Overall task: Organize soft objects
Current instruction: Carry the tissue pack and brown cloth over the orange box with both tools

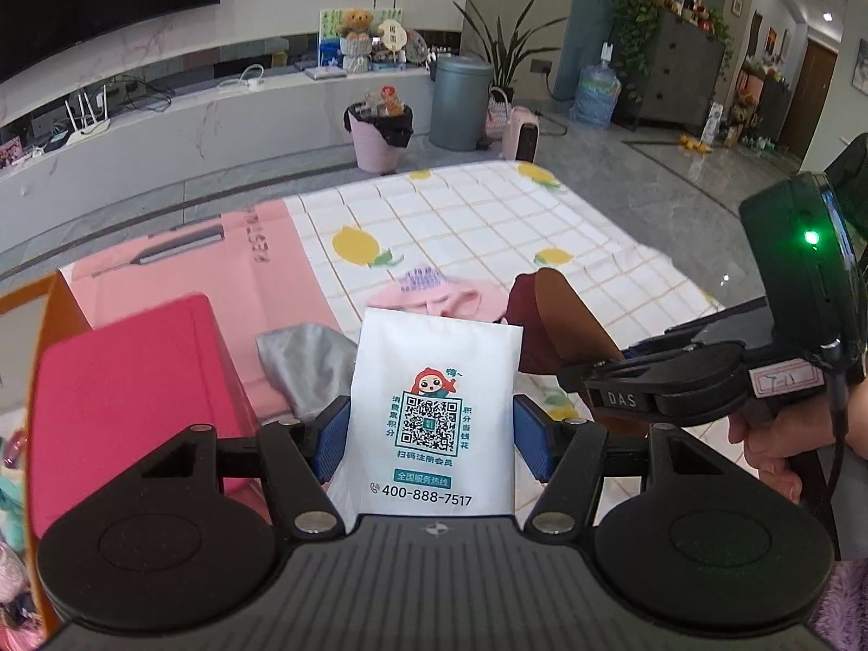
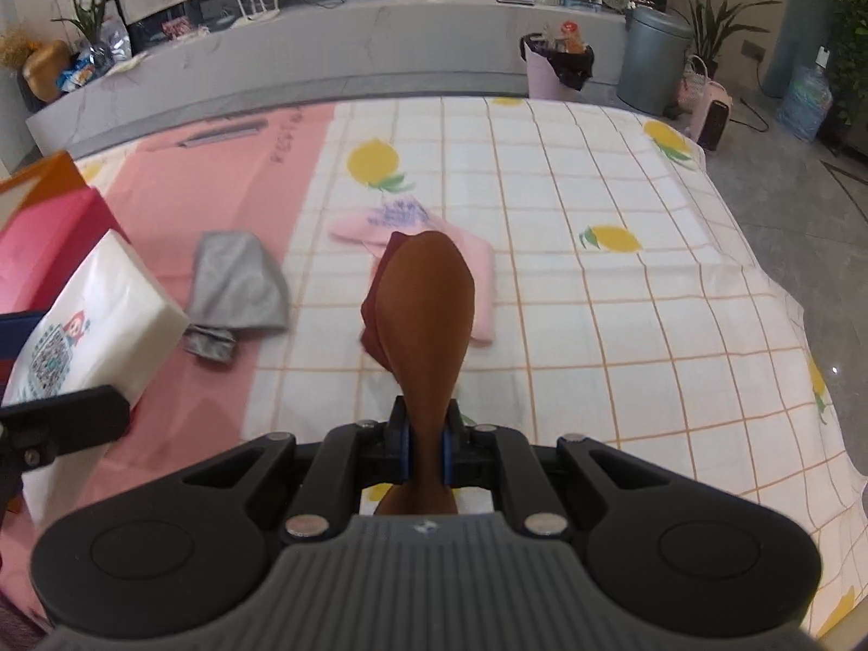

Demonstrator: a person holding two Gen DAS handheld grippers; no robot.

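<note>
A white tissue pack printed with a QR code and a cartoon figure stands between the blue pads of my left gripper, which is shut on its two sides. In the right wrist view the same pack shows at the left edge. My right gripper is shut on a brown soft piece with a dark red layer behind it, lifted above the table. On the table lie a crumpled grey cloth and a pink cloth with a purple print, partly hidden by the brown piece.
A lemon-print checked cloth and a pink sheet cover the table. A red box and an orange bag stand at the left. Beyond the far edge are a pink bin and a grey bin. Bare floor lies to the right.
</note>
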